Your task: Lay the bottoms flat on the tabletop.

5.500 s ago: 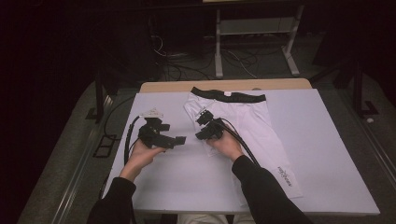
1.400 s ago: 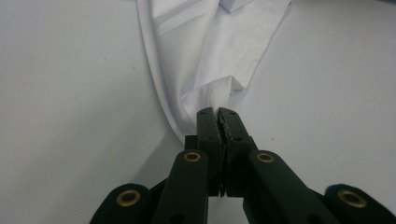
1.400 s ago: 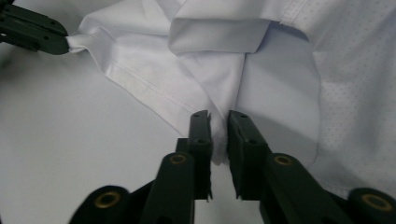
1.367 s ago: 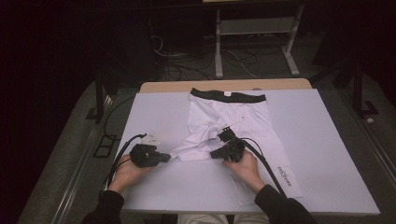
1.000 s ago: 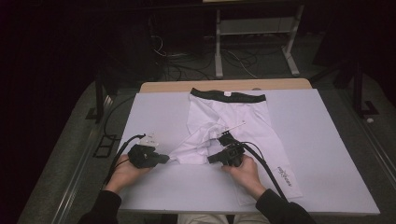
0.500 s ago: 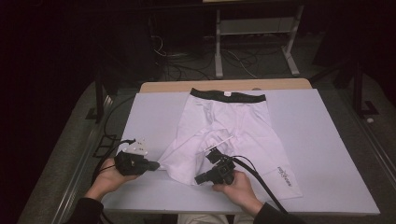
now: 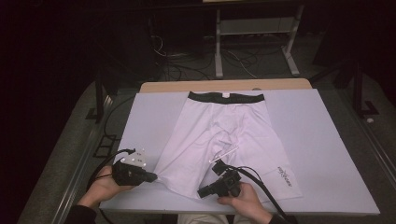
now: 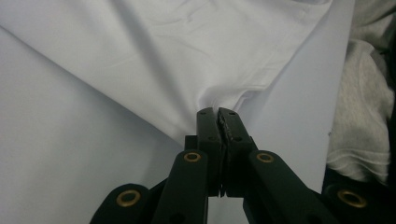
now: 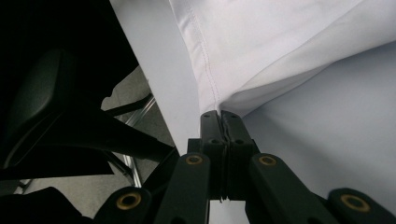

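1. High view: white compression shorts (image 7: 219,140) lay flat on the table (image 7: 327,154), black waistband (image 7: 226,97) far from both claws. The left gripper (image 7: 150,177) held the leg hem's outer corner and the right gripper (image 7: 201,192) its inner corner. Earlier, that leg lay folded across; it was now drawn out toward the near edge.
2. Left gripper view: the jaws were clamped shut on a small pinch of hem (image 8: 219,95). Risk: further pulling could slip it free.
3. Right gripper view: the jaws were shut on the stitched hem (image 9: 219,100), beside the table edge. Risk: the hem dragged overboard.

One pair of white shorts (image 7: 219,140) lies on one worktop (image 7: 322,154) — two grippers, the left gripper (image 7: 154,178) and the right gripper (image 7: 201,192), two hands.
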`<state>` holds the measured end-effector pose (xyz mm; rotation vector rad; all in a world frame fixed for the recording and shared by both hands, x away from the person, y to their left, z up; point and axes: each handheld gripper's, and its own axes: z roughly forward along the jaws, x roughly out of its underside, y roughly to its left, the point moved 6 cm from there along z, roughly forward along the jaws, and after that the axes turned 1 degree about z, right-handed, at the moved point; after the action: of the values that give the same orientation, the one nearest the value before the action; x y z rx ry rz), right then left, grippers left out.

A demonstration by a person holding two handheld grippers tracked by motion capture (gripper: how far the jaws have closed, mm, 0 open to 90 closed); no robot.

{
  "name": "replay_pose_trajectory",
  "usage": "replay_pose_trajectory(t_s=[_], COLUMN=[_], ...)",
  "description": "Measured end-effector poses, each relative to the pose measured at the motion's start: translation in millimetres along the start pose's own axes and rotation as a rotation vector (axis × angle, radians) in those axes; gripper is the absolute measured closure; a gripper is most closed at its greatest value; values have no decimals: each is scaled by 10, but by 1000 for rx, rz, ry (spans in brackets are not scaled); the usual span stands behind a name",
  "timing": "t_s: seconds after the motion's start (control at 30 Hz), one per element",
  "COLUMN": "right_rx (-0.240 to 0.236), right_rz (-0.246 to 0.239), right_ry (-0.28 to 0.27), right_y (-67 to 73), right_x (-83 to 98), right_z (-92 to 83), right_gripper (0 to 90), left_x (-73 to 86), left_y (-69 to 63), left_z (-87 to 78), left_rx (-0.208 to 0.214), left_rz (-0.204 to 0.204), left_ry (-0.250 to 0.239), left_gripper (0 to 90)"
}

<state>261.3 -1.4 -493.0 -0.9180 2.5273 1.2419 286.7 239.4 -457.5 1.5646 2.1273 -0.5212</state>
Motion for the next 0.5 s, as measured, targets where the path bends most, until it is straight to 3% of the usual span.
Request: replay_pose_trajectory(t_s=[0.13,0.4,0.5], right_rx=[-14,-47,-34], right_rz=[-5,-3,-15], right_ry=[5,8,14], right_y=[13,37,59], right_x=[42,156,188], right_z=[-19,-119,-134], right_gripper=[879,879,879], left_x=[11,37,36], left_y=[-35,-85,-109], left_z=[-11,-2,8], left_rx=[10,33,43], left_rz=[22,25,37], left_ry=[14,19,30], left_gripper=[876,876,876])
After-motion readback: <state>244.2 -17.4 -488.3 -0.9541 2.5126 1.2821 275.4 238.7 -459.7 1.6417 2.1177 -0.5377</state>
